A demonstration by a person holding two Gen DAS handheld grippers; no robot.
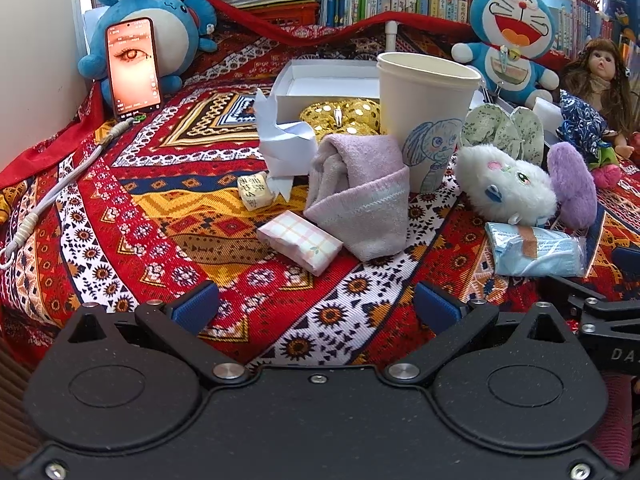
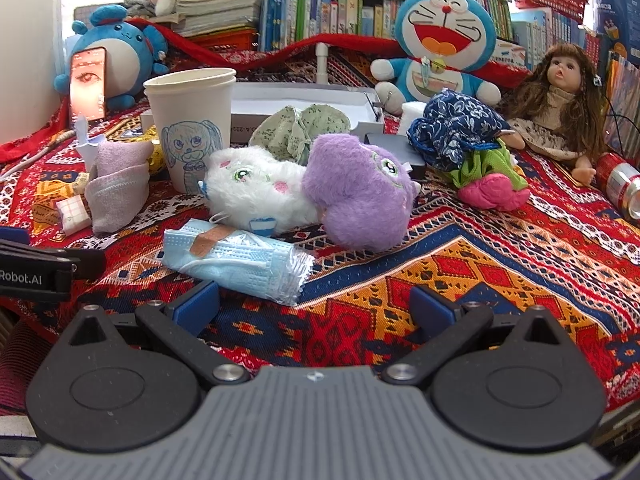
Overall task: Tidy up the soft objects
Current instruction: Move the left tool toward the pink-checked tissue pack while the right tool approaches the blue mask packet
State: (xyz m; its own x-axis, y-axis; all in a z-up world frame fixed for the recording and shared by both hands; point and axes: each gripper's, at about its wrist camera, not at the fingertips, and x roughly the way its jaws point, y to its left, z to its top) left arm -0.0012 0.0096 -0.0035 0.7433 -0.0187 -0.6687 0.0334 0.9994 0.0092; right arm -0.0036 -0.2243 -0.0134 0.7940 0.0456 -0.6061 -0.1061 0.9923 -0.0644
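Left tongs (image 1: 316, 306): wide apart, empty, low over the patterned cloth (image 1: 168, 216), likely lined up for the folded towel (image 1: 360, 196) just ahead, with the tissue pack (image 1: 300, 242) touching its left. Right tongs (image 2: 314, 306): wide too, nothing held; mask pack (image 2: 236, 260) just beyond the left finger, white plush (image 2: 260, 192) and purple plush (image 2: 360, 196) pressed together behind it, near the cup (image 2: 192, 120).
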